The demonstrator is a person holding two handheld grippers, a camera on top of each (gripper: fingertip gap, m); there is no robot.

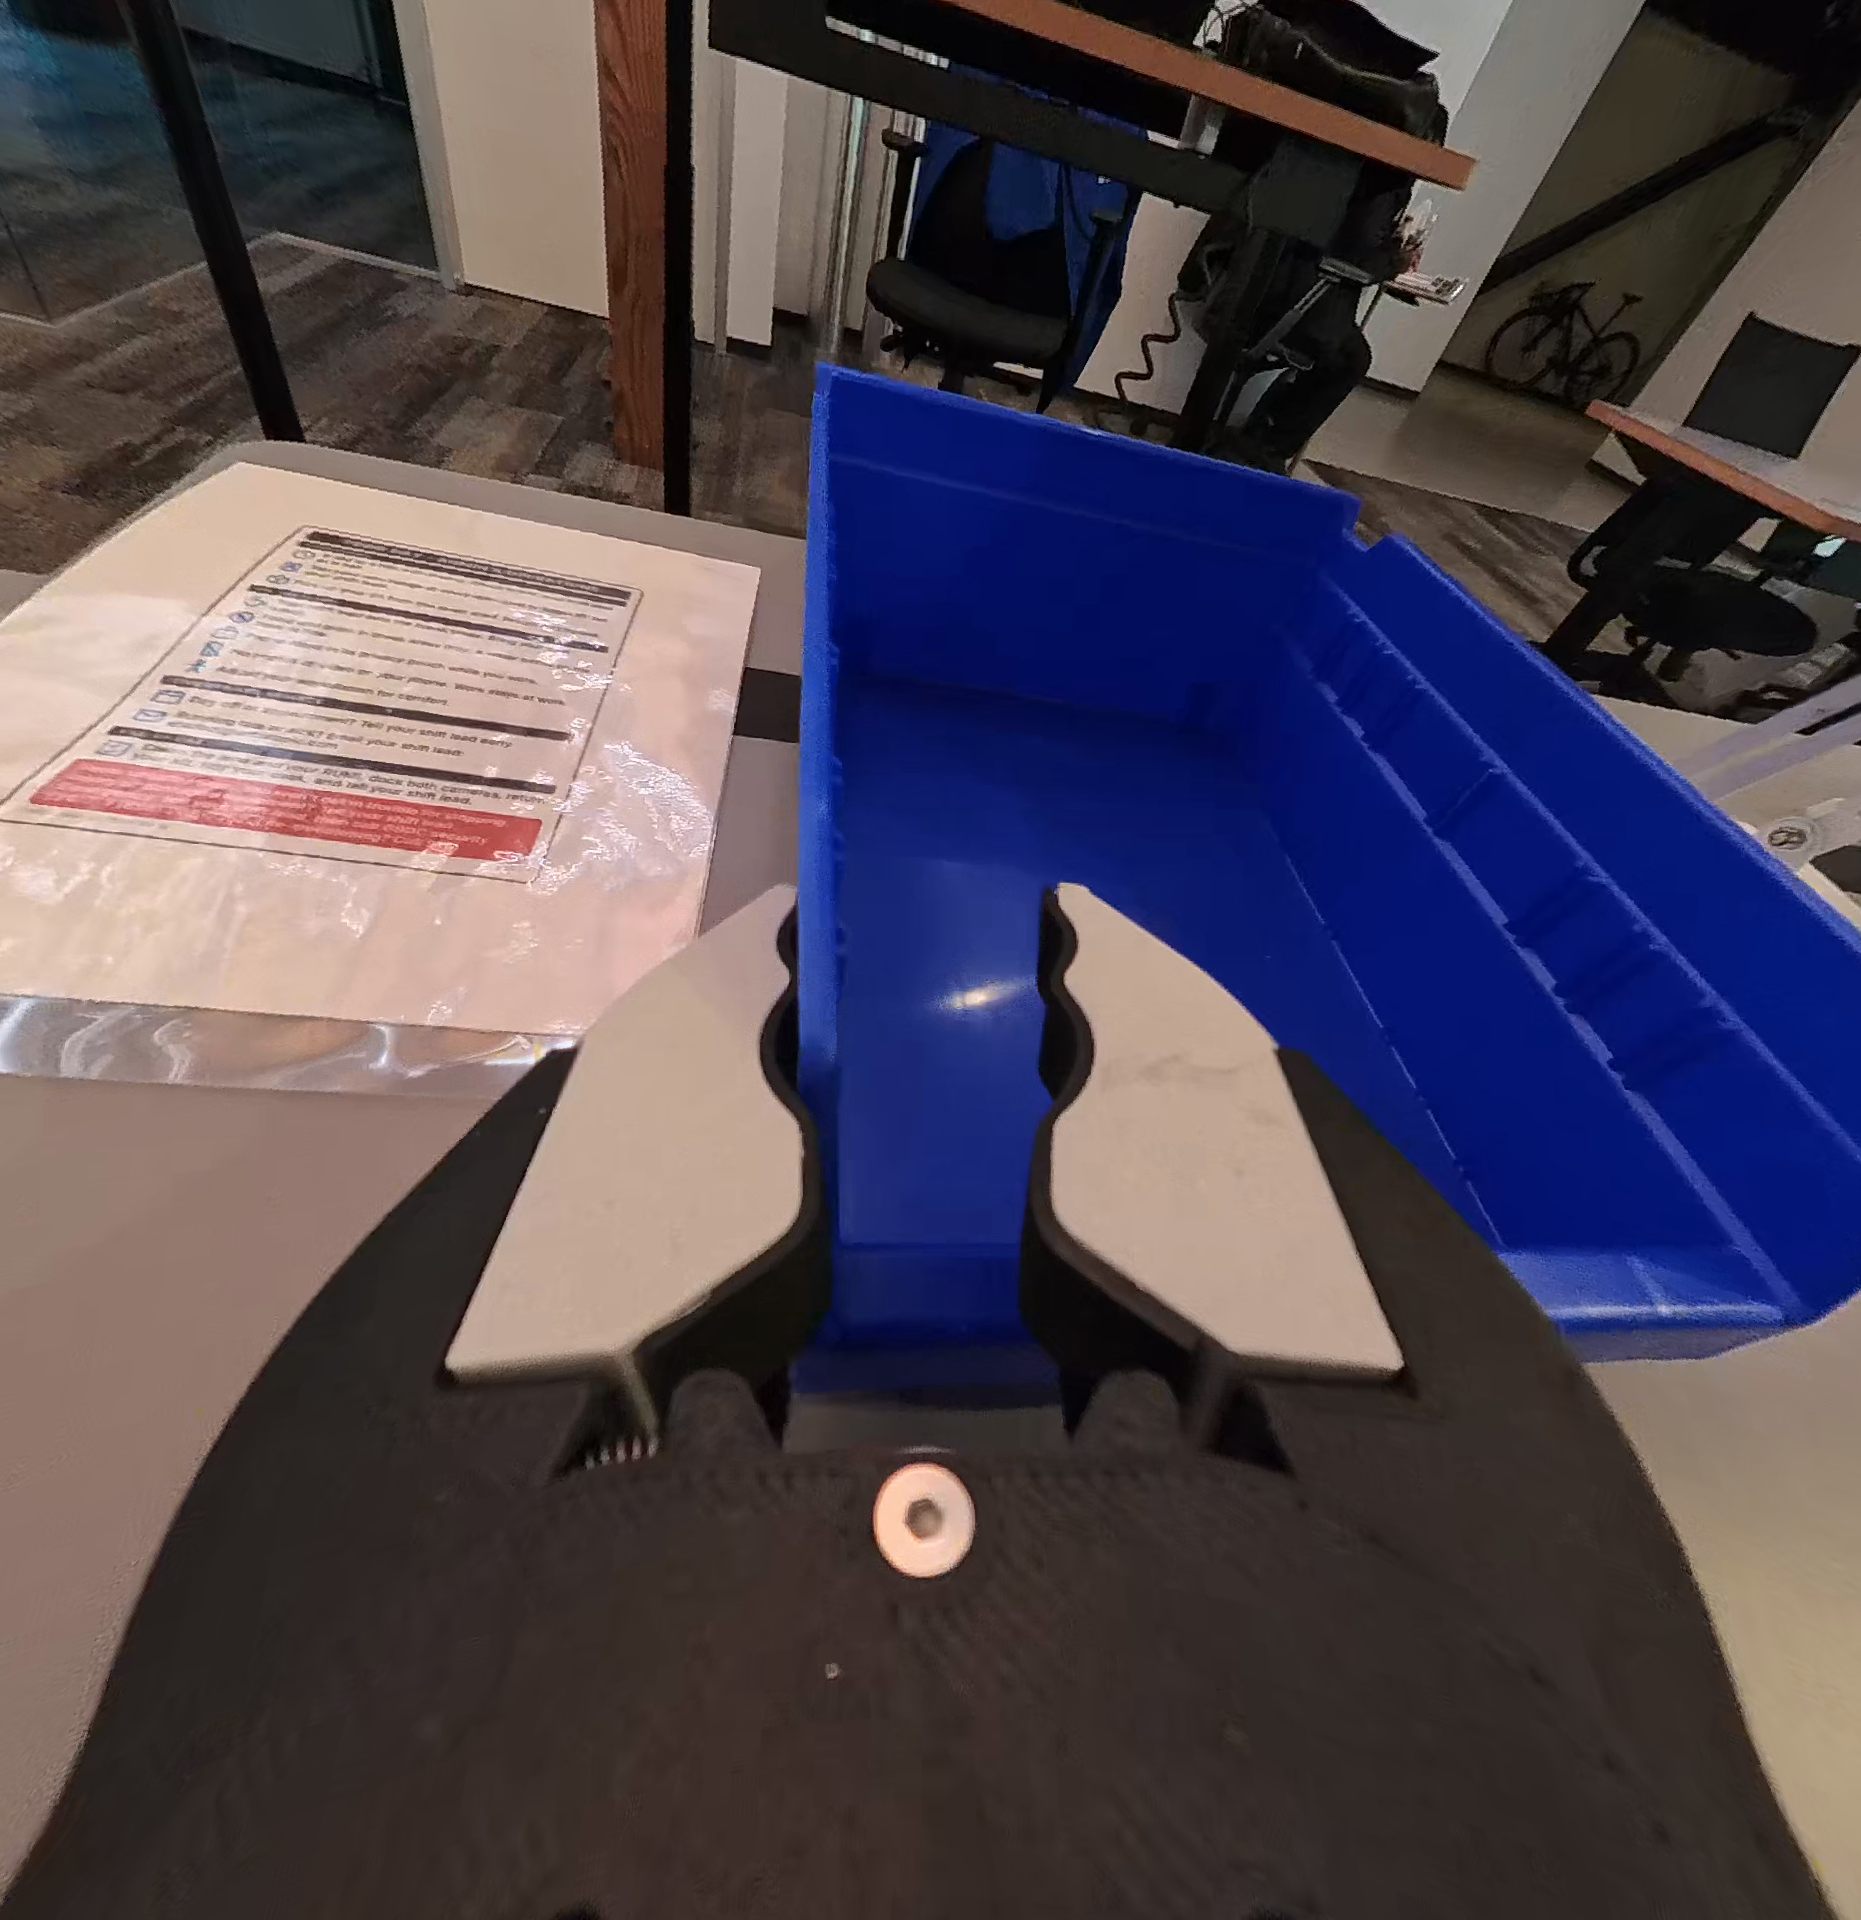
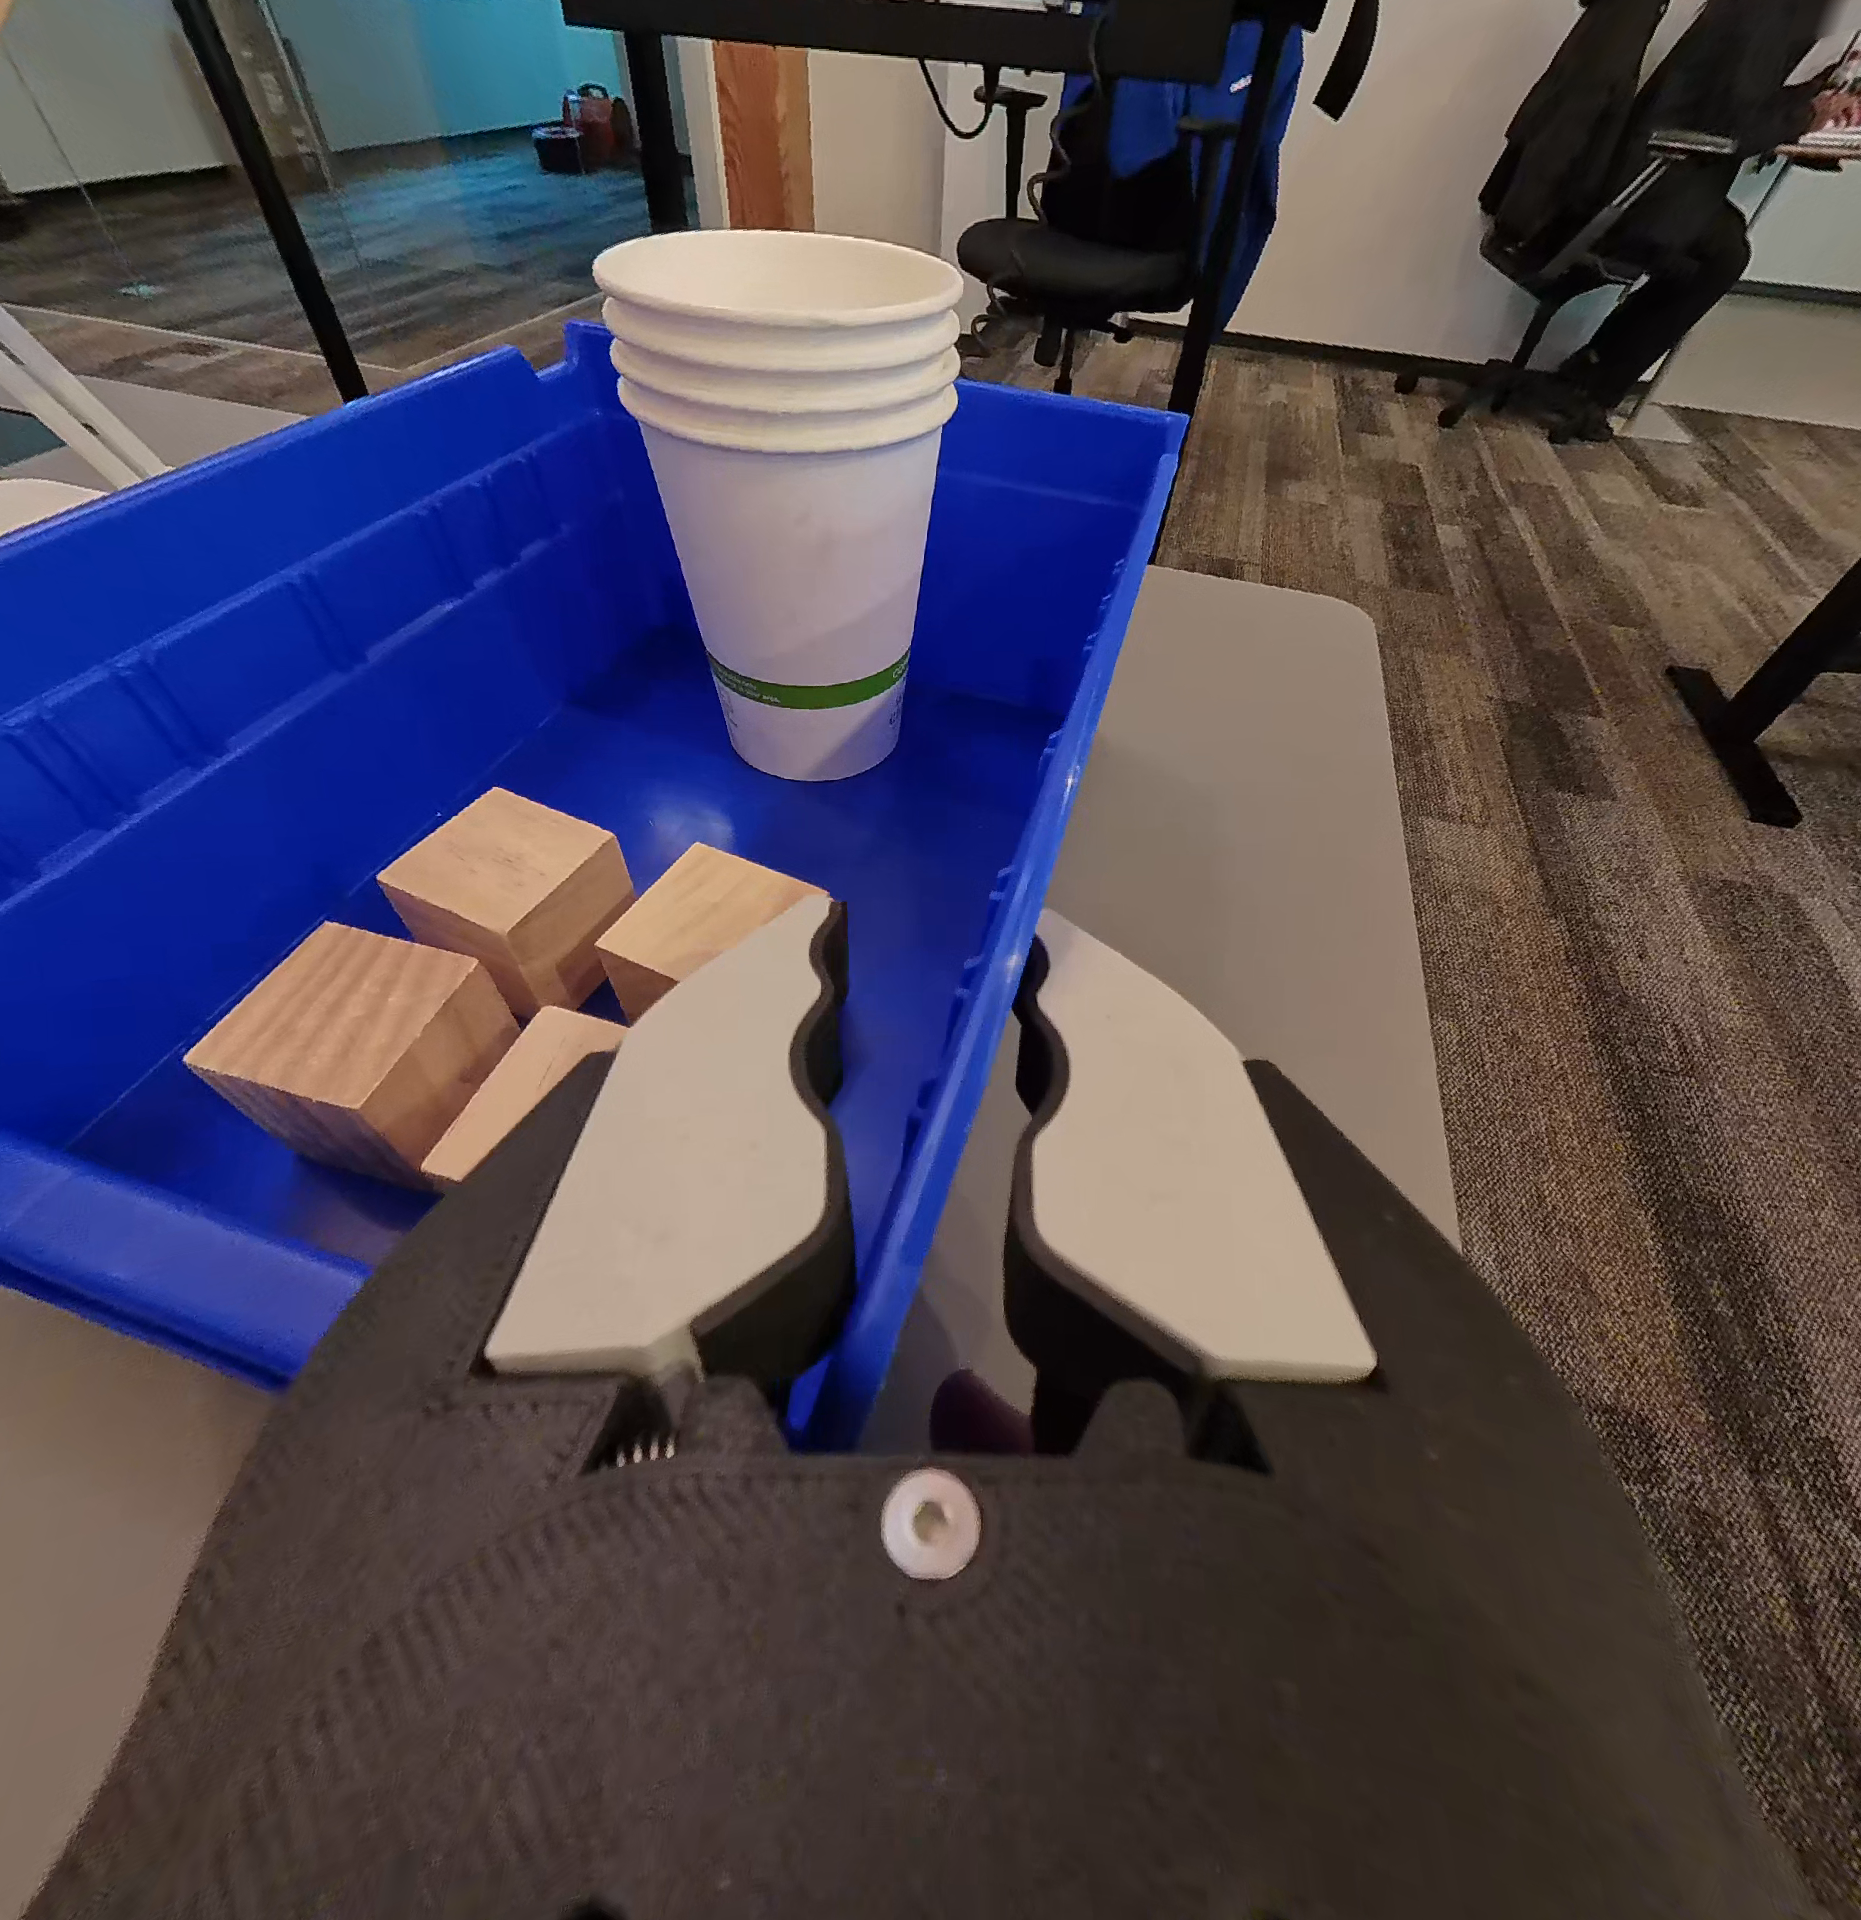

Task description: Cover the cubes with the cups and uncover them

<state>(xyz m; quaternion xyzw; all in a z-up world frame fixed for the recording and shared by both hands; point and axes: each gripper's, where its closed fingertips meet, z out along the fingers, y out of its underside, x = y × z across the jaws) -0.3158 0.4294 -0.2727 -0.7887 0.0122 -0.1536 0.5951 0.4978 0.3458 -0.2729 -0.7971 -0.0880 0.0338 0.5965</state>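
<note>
In the right wrist view a stack of several white paper cups (image 2: 801, 582) with a green band stands upright at the far right of a blue bin (image 2: 282, 644). Several wooden cubes (image 2: 510, 894) lie together on the bin floor nearer me. My right gripper (image 2: 936, 920) is open and straddles the bin's right wall, with its left finger just over a cube. In the left wrist view my left gripper (image 1: 921, 904) is open and straddles the left wall of a blue bin (image 1: 1061, 540). No cups or cubes show in that view.
The bins stand on a grey table (image 1: 230, 1299). A laminated printed sheet (image 1: 313, 727) lies left of the bin. The table's right edge (image 2: 1393, 831) is close to the bin, with carpet floor beyond. Office chairs and desks stand farther back.
</note>
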